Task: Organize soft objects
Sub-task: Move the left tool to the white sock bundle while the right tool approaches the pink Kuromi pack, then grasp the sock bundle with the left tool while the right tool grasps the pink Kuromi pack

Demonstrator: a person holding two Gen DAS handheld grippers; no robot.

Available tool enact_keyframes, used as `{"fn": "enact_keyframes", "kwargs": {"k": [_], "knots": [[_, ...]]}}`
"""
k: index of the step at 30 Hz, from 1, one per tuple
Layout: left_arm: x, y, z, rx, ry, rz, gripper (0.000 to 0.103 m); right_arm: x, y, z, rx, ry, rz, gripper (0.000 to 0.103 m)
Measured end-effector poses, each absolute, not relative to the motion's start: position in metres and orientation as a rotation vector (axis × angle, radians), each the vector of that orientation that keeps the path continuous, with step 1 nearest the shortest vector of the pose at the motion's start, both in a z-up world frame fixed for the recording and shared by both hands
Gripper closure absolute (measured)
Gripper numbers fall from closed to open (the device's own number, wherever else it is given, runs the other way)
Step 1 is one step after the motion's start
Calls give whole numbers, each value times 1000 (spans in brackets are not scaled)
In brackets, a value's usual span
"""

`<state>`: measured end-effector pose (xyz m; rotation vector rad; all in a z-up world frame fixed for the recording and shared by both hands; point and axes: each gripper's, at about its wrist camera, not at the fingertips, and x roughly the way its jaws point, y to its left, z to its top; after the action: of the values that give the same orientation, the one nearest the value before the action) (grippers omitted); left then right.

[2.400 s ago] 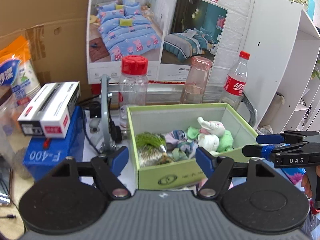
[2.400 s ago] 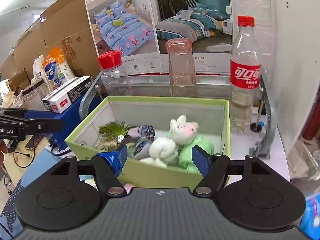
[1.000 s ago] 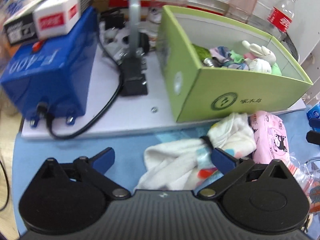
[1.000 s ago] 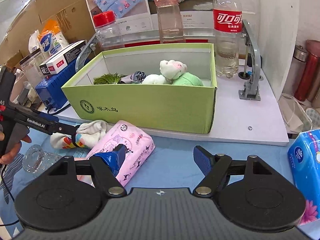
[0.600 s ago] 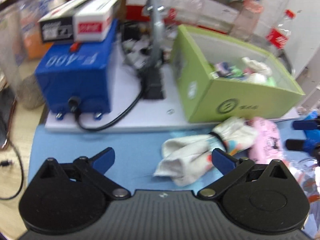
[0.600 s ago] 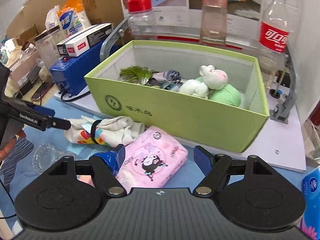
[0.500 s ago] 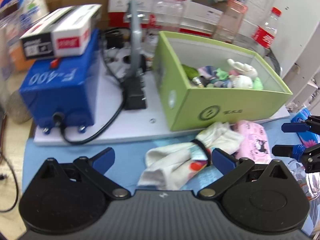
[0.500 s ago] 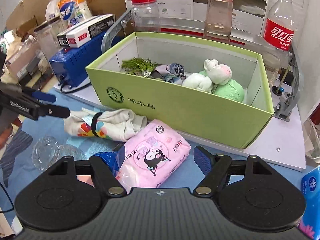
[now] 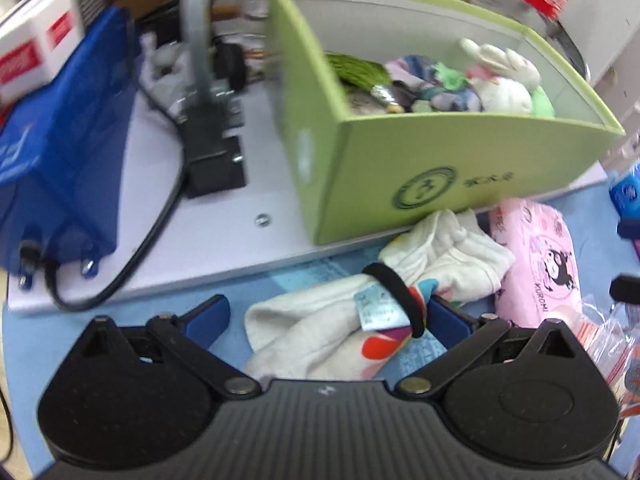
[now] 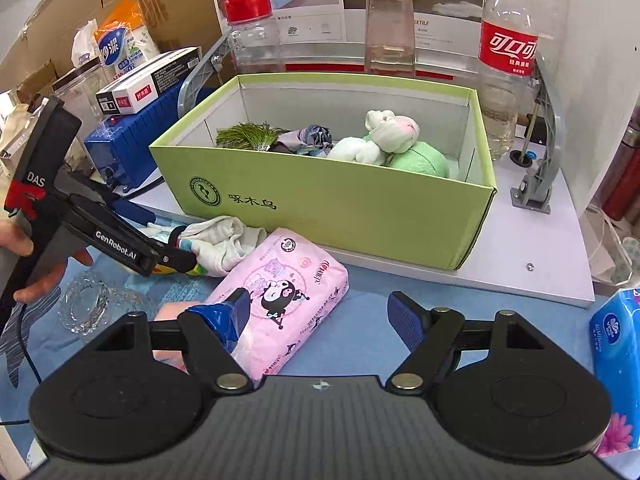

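Observation:
A white sock bundle [image 9: 320,320] tied with a black band lies on the blue mat in front of the green box [image 9: 440,160]; it also shows in the right wrist view [image 10: 224,240]. My left gripper [image 9: 328,312] is open with the bundle between its fingers, and it shows in the right wrist view [image 10: 176,258] low over the socks. The green box [image 10: 340,200] holds a white plush rabbit [image 10: 384,128], a green cloth and other soft items. My right gripper [image 10: 320,316] is open and empty over a pink tissue pack [image 10: 288,292].
A blue machine [image 10: 128,136] with white cartons stands left of the box. Bottles [image 10: 506,60] and a jar [image 10: 252,32] stand behind it. A glass dish [image 10: 86,304] lies at the left, a blue tissue pack [image 10: 618,360] at the right.
My left gripper has dropped and moved forward onto the sock bundle, which now sits between its open fingers. My right gripper has shifted slightly closer to the pink pack.

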<state>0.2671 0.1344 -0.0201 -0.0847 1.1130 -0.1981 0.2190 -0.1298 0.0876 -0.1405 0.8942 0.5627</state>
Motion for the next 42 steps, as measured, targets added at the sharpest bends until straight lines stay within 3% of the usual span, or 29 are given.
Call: {"fn": "enact_keyframes", "kwargs": {"k": [7, 18, 25, 30, 42], "knots": [[248, 173, -22, -150, 1075, -96, 0, 231, -96, 86, -227, 913, 563, 41], [240, 165, -22, -94, 1031, -125, 0, 271, -55, 59, -145, 1177, 340, 39], [239, 167, -22, -98, 1008, -149, 0, 278, -45, 51, -81, 1245, 224, 37], [236, 168, -21, -100, 1002, -161, 0, 272, -30, 31, -200, 1272, 211, 35], [237, 166, -22, -80, 997, -156, 0, 307, -126, 37, -76, 1390, 67, 34]]}}
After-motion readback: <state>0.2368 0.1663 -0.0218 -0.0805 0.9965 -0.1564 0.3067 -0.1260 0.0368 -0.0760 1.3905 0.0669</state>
